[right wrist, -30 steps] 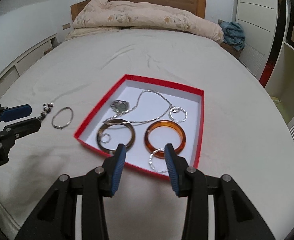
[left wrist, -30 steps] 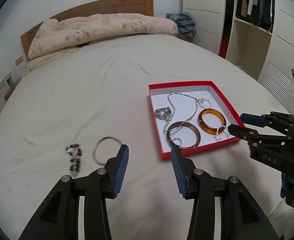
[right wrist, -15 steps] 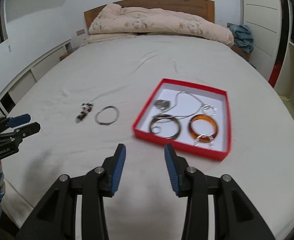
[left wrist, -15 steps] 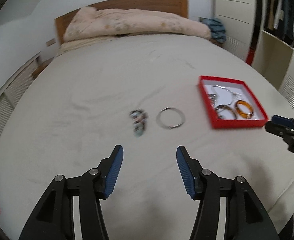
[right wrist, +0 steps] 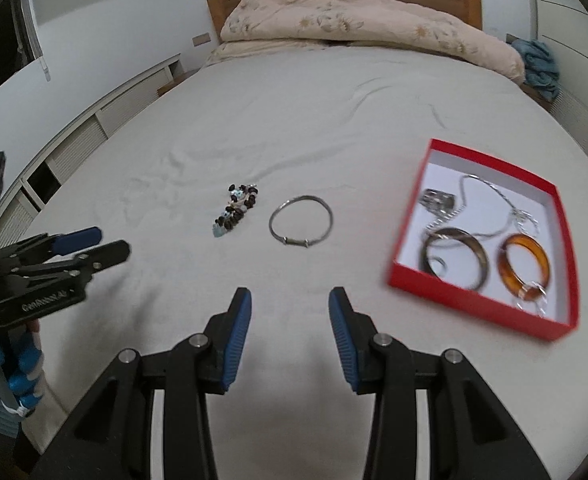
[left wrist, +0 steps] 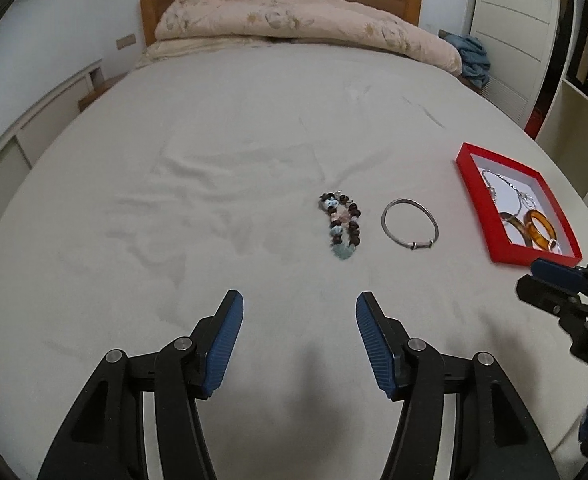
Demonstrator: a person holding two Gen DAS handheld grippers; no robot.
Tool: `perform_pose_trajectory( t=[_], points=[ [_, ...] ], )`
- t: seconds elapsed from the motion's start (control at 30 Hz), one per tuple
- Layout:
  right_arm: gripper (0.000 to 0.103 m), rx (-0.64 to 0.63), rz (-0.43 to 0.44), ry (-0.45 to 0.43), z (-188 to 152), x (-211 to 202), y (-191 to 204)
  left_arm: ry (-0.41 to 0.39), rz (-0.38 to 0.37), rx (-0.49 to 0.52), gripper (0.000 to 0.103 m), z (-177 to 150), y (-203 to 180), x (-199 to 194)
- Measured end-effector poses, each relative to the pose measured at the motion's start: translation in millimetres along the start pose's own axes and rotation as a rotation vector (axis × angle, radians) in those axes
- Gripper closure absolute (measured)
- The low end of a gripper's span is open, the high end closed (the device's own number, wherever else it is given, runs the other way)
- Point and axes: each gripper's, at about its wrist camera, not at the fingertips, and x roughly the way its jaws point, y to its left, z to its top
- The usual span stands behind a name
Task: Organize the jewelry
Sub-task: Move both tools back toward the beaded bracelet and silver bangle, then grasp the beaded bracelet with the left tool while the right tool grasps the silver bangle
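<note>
**Both claws pulled back from the box, loose pieces now ahead**

A second ago the right gripper (right wrist: 290,312) hung over the near edge of the red box (right wrist: 469,300); now the box sits off to its right, with bare sheet under its wide, empty fingers. The left gripper (left wrist: 299,320) has swung away too: the beaded bracelet (left wrist: 341,226) lies straight ahead of its wide-spread, empty fingers, the silver bangle (left wrist: 409,224) just right of the beads and apart from them. The box lies far to its right, holding the amber bangle (right wrist: 523,266), dark bangle (right wrist: 455,258) and silver chain (right wrist: 489,196). Open sheet (left wrist: 214,184) stretches ahead of both claws to the quilt (left wrist: 294,20) at the headboard.
</note>
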Motion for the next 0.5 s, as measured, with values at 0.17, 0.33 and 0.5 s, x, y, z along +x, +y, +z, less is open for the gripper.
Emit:
perform_pose_trajectory(
  t=[0.17,0.33,0.5],
  points=[
    [0.064,-0.013,-0.008,0.014,24.5,36.2,-9.5,0.023,-0.034,0.006,0.045,23.9,-12.7,46.1],
    [0.065,-0.026,-0.021,0.046,49.1,76.3,-20.5,0.045,-0.04,0.011,0.045,40.1,-26.2,86.0],
    [0.066,-0.058,-0.055,0.111,64.2,116.5,-24.8,0.072,-0.029,0.029,0.045,43.3,-31.1,112.6]
  ],
)
